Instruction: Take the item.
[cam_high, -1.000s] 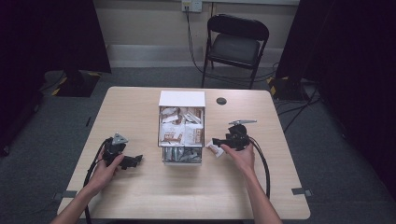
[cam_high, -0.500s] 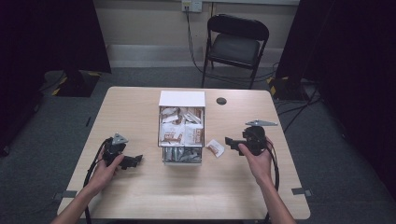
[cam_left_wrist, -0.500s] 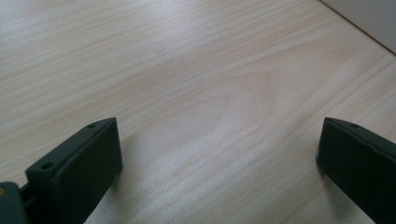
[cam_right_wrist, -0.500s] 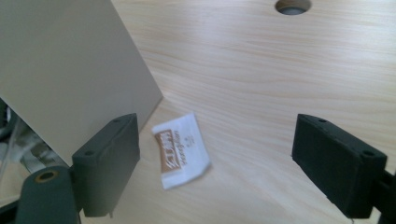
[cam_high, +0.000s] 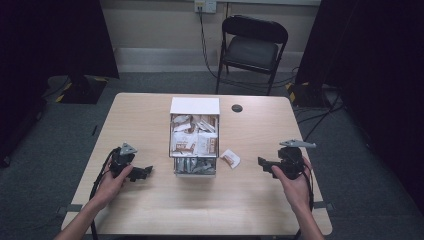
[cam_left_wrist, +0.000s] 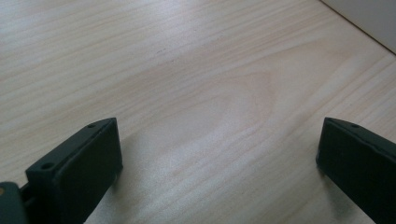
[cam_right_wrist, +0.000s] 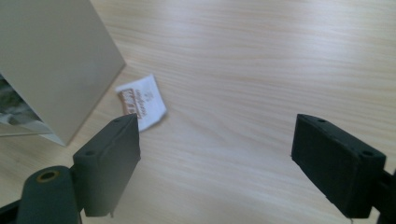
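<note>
On the pale wooden table, a small white packet lies just beside the open box. My right gripper hangs near it, jaws wide with nothing between them.
</note>
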